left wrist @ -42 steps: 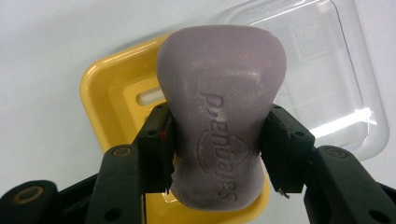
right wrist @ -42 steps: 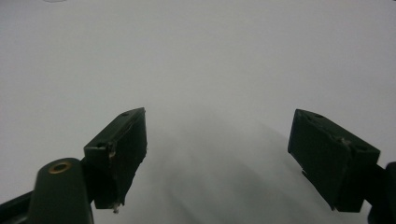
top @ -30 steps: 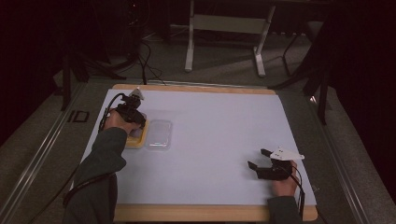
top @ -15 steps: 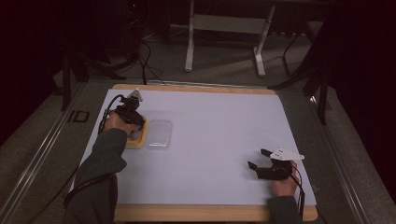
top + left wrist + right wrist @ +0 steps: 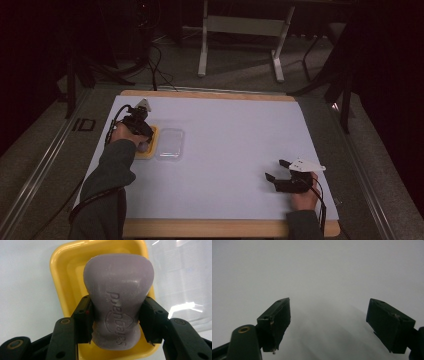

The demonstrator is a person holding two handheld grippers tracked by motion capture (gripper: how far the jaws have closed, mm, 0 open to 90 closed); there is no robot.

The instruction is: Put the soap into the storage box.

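Soap (image 5: 118, 300) pinched at its narrow waist by the left gripper (image 5: 117, 320), over the yellow dish (image 5: 62, 270) at the table's (image 5: 240, 130) 9 o'clock; clear lid (image 5: 170, 144) just beside the dish at 3 o'clock; right gripper (image 5: 276, 171) spread, empty, near 5 o'clock. Risk: the smooth bar may slip or tilt onto the dish rim; a sideways nudge could shift the lid.

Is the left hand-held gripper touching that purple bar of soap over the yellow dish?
Touching. The left gripper view shows the left hand-held gripper with both jaws pressed against the narrow sides of the purple soap bar, clamping it above the yellow dish.
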